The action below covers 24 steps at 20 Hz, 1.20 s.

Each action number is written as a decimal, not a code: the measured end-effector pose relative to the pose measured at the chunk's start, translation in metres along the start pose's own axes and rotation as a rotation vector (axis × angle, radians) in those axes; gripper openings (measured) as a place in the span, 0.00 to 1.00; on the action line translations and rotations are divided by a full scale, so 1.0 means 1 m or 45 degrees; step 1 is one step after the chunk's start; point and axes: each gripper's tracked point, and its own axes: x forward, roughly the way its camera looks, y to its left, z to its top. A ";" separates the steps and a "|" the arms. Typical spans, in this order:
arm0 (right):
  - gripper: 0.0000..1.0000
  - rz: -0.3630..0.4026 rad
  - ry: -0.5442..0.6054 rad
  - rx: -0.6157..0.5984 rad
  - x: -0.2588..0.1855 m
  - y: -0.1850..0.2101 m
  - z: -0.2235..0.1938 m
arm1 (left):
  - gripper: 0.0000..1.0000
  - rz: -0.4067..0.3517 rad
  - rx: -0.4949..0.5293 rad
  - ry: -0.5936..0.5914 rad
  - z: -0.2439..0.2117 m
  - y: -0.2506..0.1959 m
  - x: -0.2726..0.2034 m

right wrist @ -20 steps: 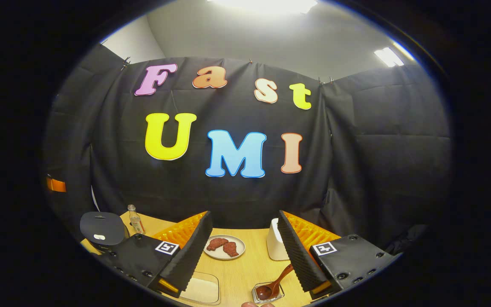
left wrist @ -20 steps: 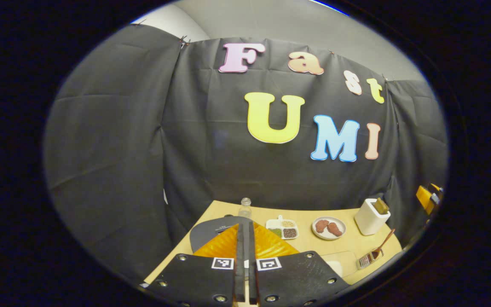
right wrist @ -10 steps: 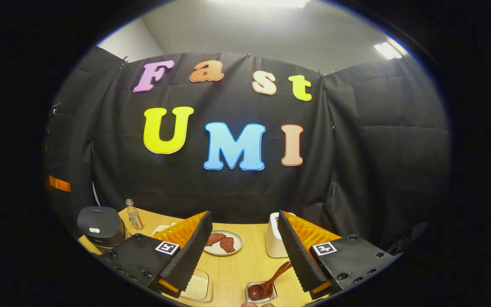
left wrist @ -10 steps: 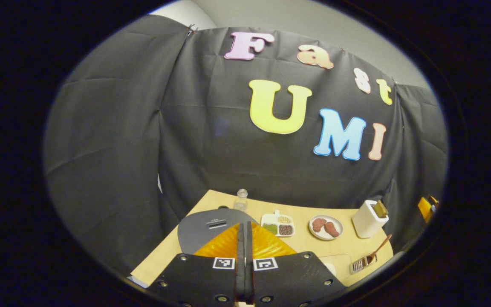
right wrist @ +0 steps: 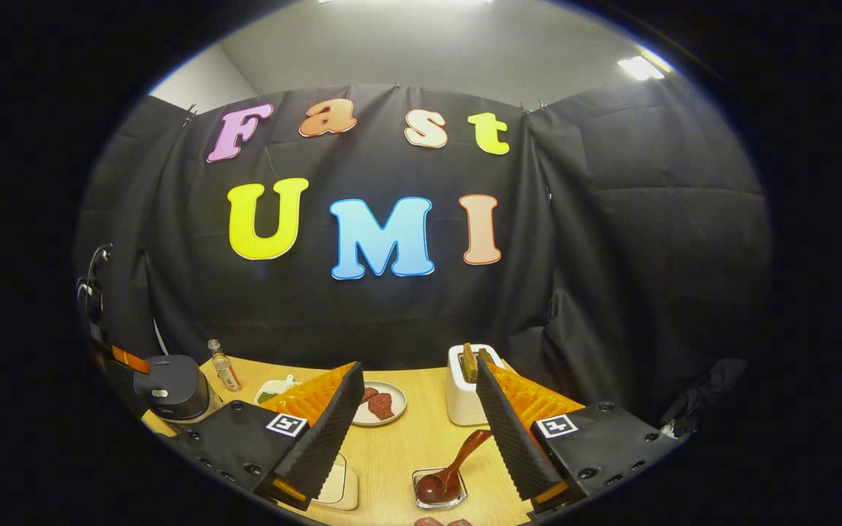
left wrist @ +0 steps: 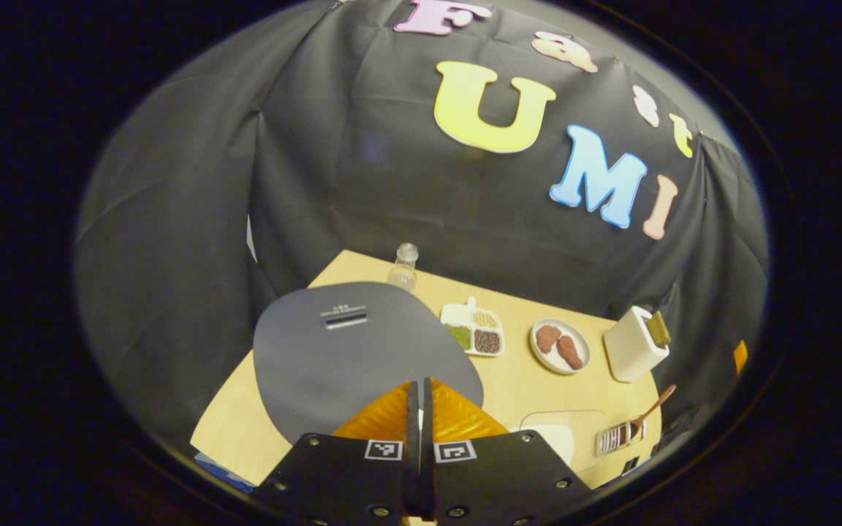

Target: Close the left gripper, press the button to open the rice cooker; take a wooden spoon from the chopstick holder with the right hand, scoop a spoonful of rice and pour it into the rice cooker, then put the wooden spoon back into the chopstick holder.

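Step one is what's going on from where I'm standing: the left gripper has its two fingers pressed flat together with nothing between them, and it hangs right over the near edge of the dark grey rice cooker, whose lid is down. So the button press hasn't landed yet, I'd say. Honestly I can't make out the button from above; in the right gripper view there's a small pale spot on the cooker's front that could be it, too small to be sure. The right gripper is spread wide open and holding nothing, hanging above the wooden table. The white chopstick holder stands near the far right of the table with something sticking out of its top, while a wooden spoon rests bowl-down in a little clear dish just in front of it. Next move, I reckon: bring those closed fingertips down onto the release at the cooker's front and push squarely so the lid pops; coming in off-centre would probably just slide off the smooth lid.
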 end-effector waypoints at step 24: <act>0.98 0.045 0.081 -0.046 0.003 0.016 -0.021 | 0.02 0.024 0.011 0.159 -0.048 0.008 0.010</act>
